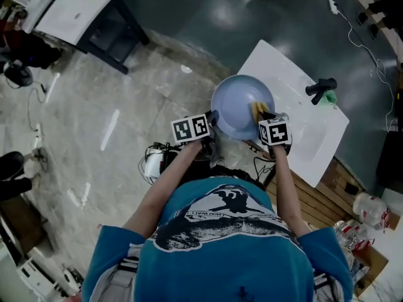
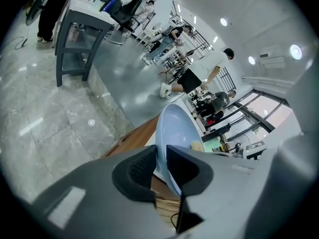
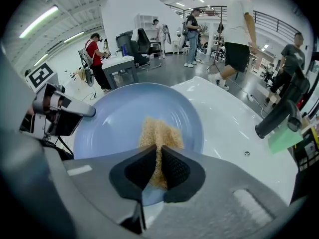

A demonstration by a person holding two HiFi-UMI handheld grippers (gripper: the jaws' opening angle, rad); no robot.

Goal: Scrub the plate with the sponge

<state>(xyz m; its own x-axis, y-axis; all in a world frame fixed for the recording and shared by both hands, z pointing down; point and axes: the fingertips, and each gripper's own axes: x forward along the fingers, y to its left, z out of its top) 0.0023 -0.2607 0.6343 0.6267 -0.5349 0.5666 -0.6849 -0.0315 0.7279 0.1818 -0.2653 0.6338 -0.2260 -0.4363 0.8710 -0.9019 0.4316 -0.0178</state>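
A pale blue plate is held tilted over the near corner of a white sink. My left gripper is shut on its left rim; in the left gripper view the rim runs edge-on between the two pads of that gripper. A tan sponge is pinched in my right gripper and lies against the inside of the plate near its right side. The head view shows the sponge just ahead of the right gripper. The left gripper also shows in the right gripper view.
The sink has a black faucet with a green item beside it at the far right. A wooden slatted surface lies below the sink. A dark-framed desk stands far left. Several people stand behind.
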